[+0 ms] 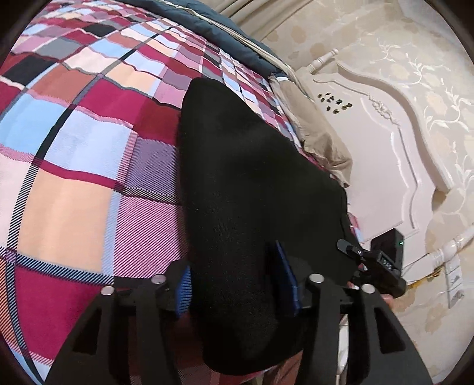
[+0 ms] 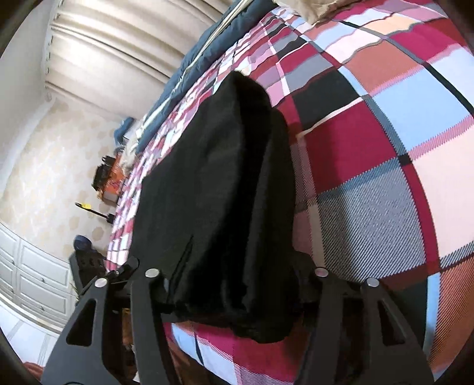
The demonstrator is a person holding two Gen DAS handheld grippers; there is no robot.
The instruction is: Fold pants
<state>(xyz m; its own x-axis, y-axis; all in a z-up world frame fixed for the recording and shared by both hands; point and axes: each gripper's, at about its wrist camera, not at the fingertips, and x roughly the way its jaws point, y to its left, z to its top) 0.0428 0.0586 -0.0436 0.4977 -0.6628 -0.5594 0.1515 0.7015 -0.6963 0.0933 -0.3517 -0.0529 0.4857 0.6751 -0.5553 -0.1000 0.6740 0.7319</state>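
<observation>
Black pants point(image 1: 243, 183) lie lengthwise on a plaid bedspread point(image 1: 83, 165); they also show in the right wrist view point(image 2: 213, 177), with a layered folded edge on the right. My left gripper point(image 1: 237, 281) straddles the near end of the pants, jaws wide apart, with blue pads point(image 1: 286, 272) on either side of the cloth. My right gripper point(image 2: 237, 284) also straddles the near end of the pants, and the cloth hides its fingertips. The other gripper's tip point(image 1: 370, 260) shows at the right of the left wrist view.
The plaid bedspread point(image 2: 385, 142) covers the bed. A dark blue quilt point(image 1: 225, 26) and a beige pillow point(image 1: 320, 130) lie at the far side by the white headboard point(image 1: 394, 142). White cabinets point(image 2: 35, 281) and curtains point(image 2: 118, 44) stand beyond the bed edge.
</observation>
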